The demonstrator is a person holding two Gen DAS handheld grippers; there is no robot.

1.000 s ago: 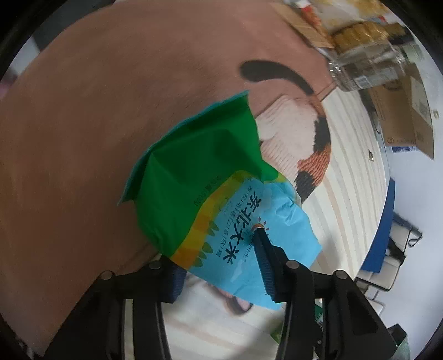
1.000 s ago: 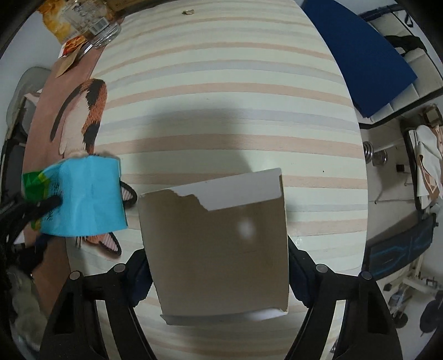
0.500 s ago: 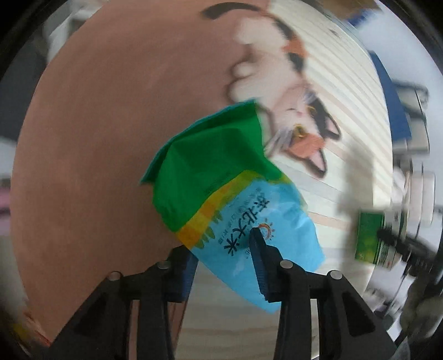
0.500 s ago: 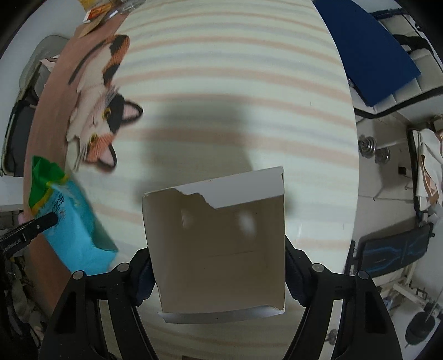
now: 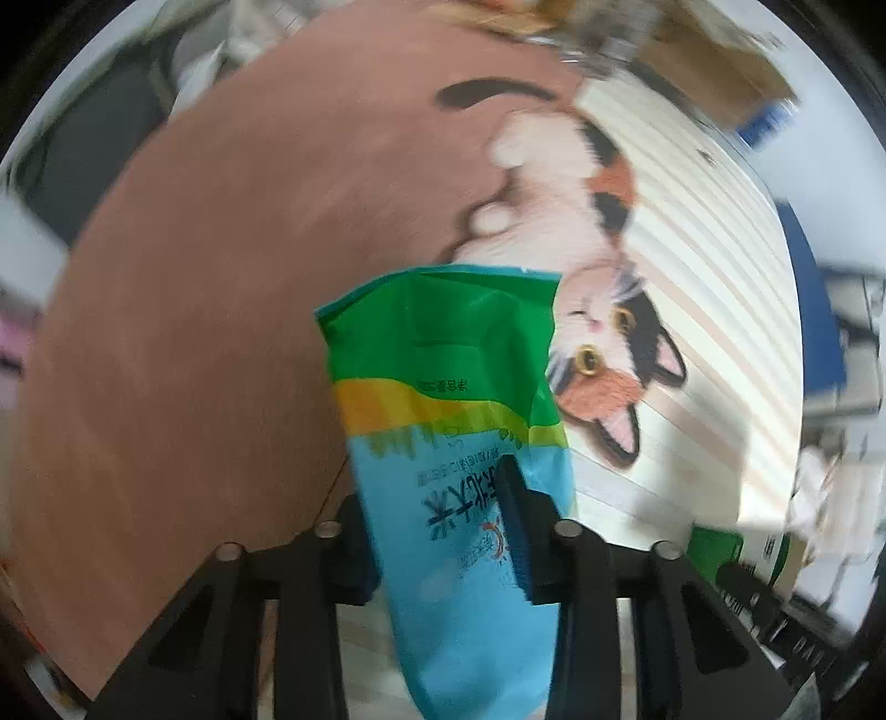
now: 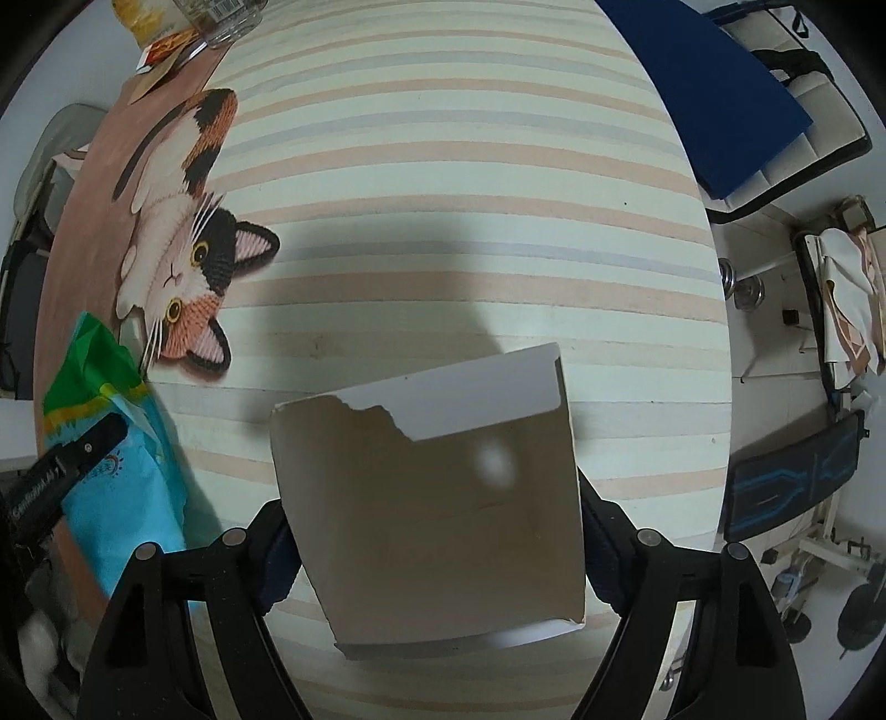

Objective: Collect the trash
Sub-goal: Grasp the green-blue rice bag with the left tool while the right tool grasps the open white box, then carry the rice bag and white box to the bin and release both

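My left gripper [image 5: 437, 515] is shut on a green, yellow and blue plastic bag [image 5: 448, 399] and holds it up above the rug. The bag also shows at the left of the right wrist view [image 6: 111, 443], with the left gripper's finger [image 6: 72, 459] on it. My right gripper [image 6: 432, 531] is shut on a torn brown cardboard box [image 6: 437, 487], open at the top with a white inner flap, held above the striped rug [image 6: 443, 166].
The rug has a cat picture [image 6: 183, 266] and a plain brown part [image 5: 194, 277]. A clear jar and packets [image 6: 216, 22] lie at the rug's far edge. A blue mat [image 6: 714, 94] and exercise gear [image 6: 792, 487] stand on the floor to the right.
The left gripper has swung with the bag, which now hangs more upright and sits lower left in the right wrist view. The right gripper has shifted slightly with the box.
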